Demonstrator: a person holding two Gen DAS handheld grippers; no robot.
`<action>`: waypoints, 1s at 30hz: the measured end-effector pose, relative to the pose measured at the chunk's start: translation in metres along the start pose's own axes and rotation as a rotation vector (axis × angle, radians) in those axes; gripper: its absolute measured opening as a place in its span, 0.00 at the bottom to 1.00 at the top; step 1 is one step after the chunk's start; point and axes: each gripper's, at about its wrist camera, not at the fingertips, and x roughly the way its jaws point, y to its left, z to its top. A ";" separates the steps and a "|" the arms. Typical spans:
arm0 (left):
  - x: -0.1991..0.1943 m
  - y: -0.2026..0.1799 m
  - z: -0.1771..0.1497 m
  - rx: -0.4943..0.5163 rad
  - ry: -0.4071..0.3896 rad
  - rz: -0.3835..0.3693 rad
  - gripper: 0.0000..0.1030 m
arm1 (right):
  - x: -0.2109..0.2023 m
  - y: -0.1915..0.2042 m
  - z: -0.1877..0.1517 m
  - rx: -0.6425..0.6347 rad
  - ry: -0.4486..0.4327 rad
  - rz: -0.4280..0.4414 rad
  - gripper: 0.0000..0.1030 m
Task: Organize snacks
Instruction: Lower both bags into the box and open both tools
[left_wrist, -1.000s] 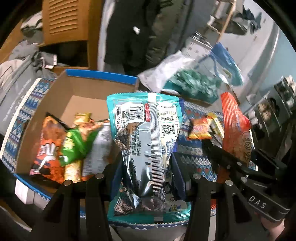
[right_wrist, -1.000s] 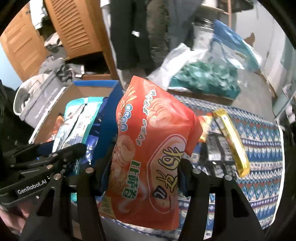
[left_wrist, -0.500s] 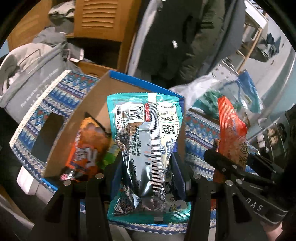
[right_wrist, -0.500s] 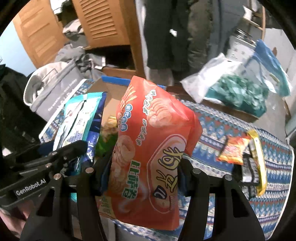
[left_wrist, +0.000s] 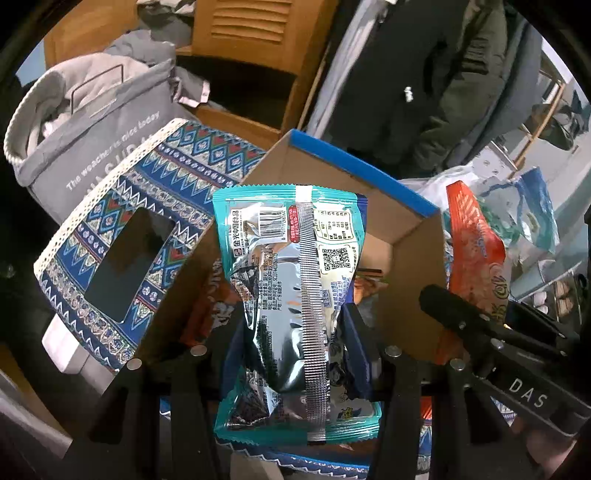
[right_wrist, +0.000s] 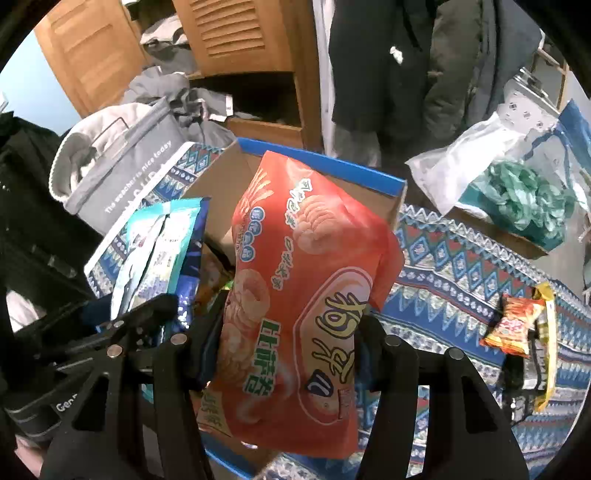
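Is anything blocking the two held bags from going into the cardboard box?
Nothing visible blocks them. The teal bag and the orange bag are both held just above the open box; the snacks already inside sit low, leaving bare cardboard.

A grey fabric bag (left_wrist: 99, 122) is slumping beside the patterned cloth (right_wrist: 461, 258) covering the surface. Behind it, dark coats (right_wrist: 399, 62) are hanging next to a wooden louvred cabinet (right_wrist: 240, 37). A clear plastic bag (right_wrist: 517, 184) of green stuff is sitting further right.
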 end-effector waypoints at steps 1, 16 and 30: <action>0.002 0.001 0.001 -0.005 0.003 0.002 0.50 | 0.002 0.001 0.002 0.002 0.001 0.003 0.56; 0.009 0.011 0.003 -0.059 0.016 0.050 0.64 | 0.006 -0.013 0.013 0.054 -0.008 0.001 0.68; -0.020 -0.009 0.001 -0.007 -0.035 -0.003 0.68 | -0.035 -0.017 0.011 0.040 -0.086 -0.028 0.73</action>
